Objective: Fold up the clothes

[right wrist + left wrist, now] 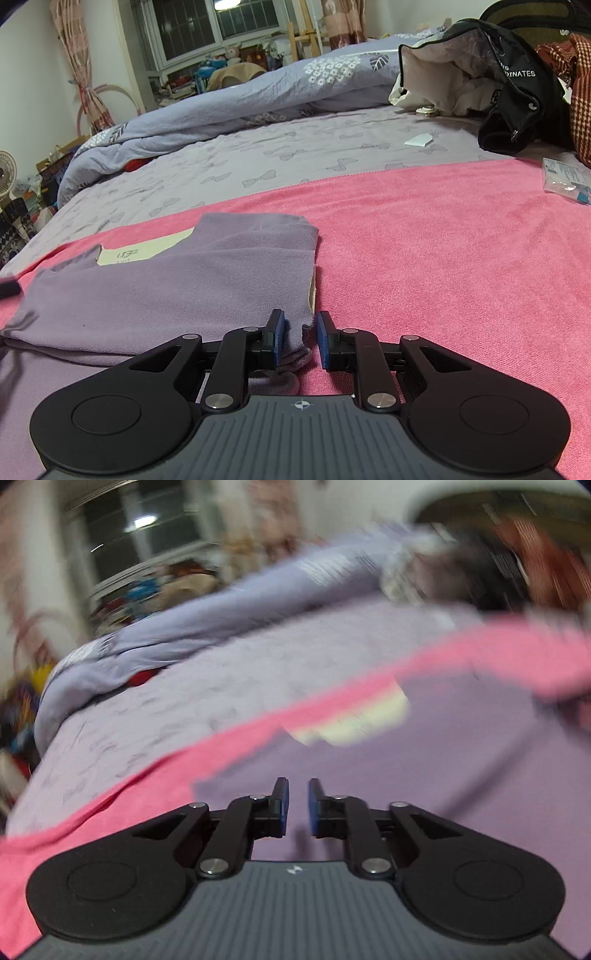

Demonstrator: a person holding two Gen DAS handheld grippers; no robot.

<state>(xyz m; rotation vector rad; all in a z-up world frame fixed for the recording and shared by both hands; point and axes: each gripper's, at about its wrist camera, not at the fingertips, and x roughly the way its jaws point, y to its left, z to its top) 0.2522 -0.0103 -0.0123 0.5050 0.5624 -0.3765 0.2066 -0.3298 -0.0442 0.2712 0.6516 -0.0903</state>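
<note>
A purple garment point(184, 295) lies folded on a pink towel point(424, 258) spread over the bed, with a cream patch point(147, 251) showing at its far edge. My right gripper point(300, 339) is shut on the garment's near right corner, and the cloth bunches up between its blue pads point(279, 339). The left wrist view is blurred. There my left gripper point(298, 805) hovers over the purple garment point(443, 757) with its jaws a narrow gap apart and nothing between them. The cream patch point(354, 720) and the pink towel point(110, 812) lie beyond it.
The lilac bow-print sheet point(258, 166) stretches behind the towel. A blue-grey duvet point(258, 96) is heaped along the far side. A black bag point(517, 103) with clothes, a white paper point(419, 140) and a plastic packet point(565, 181) sit at the right.
</note>
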